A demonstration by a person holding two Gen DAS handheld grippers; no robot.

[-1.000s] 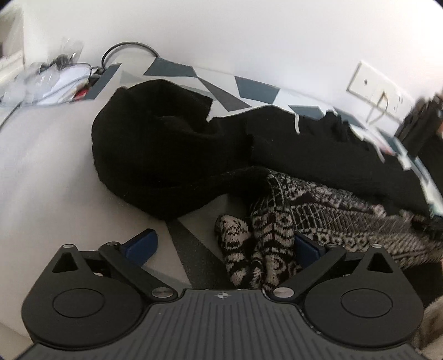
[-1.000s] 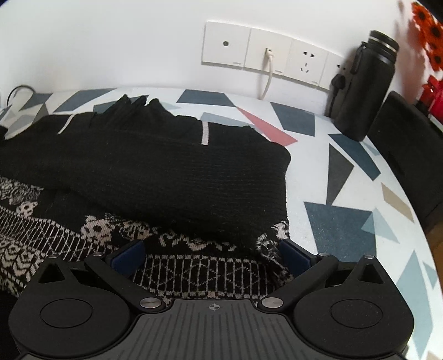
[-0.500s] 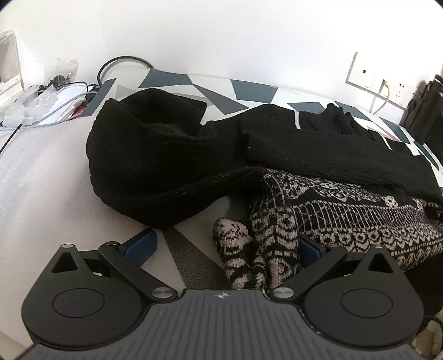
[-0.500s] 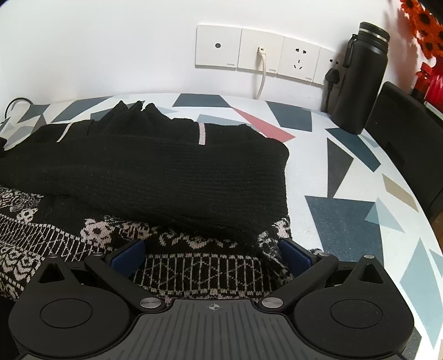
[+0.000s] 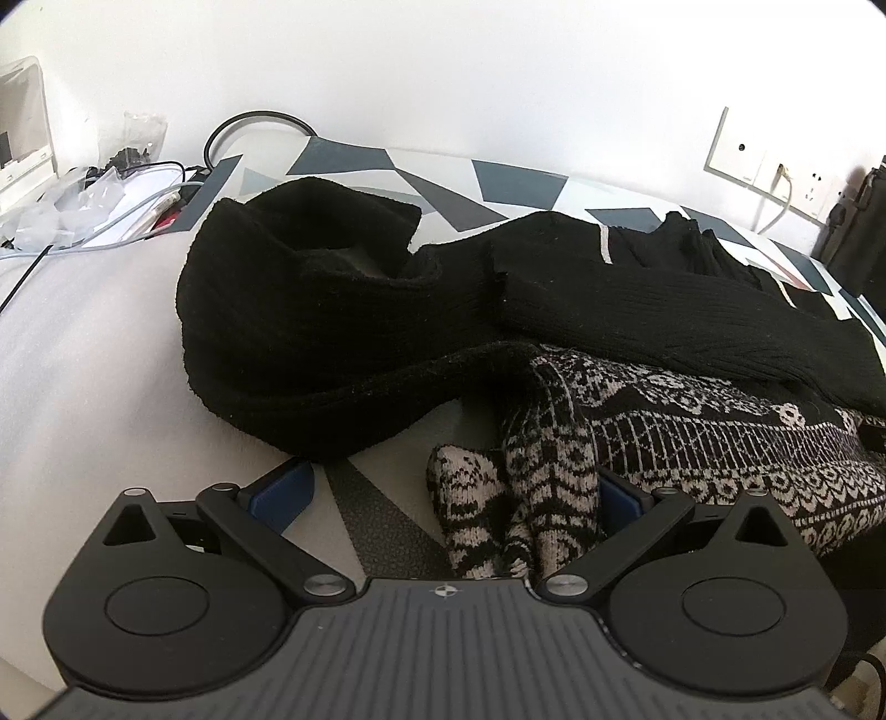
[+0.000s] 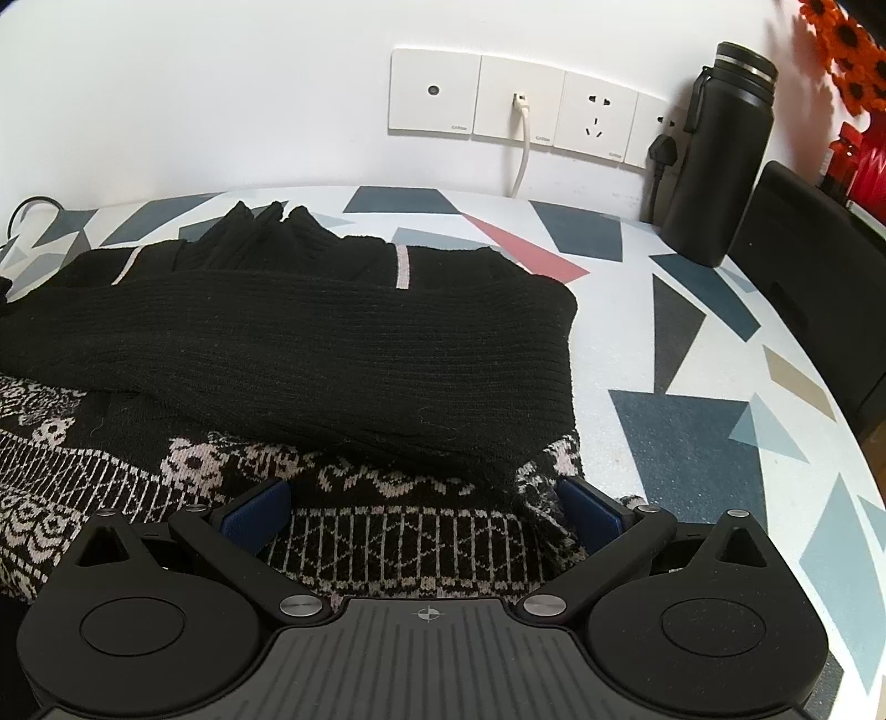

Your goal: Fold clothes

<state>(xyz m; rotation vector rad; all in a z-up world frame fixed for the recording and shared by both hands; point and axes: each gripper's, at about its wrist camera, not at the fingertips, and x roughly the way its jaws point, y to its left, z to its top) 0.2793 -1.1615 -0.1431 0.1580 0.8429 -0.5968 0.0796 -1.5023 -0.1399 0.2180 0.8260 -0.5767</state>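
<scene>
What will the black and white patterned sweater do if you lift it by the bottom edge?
The patterned sweater would probably droop and sag, since its knit already lies in soft folds. The black sleeve draped over it would likely slide off. It looks thick, so perhaps a bit heavy.

Home room: patterned tablecloth (image 6: pixel 692 443), wall sockets (image 6: pixel 520 97), flask (image 6: pixel 720 155) (orange flowers (image 6: pixel 847 33) beside).

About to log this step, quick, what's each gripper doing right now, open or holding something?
Left gripper: open, jaws wide around the patterned sweater hem, not clamped.
Right gripper: open, jaws wide around the same hem, not clamped.
</scene>
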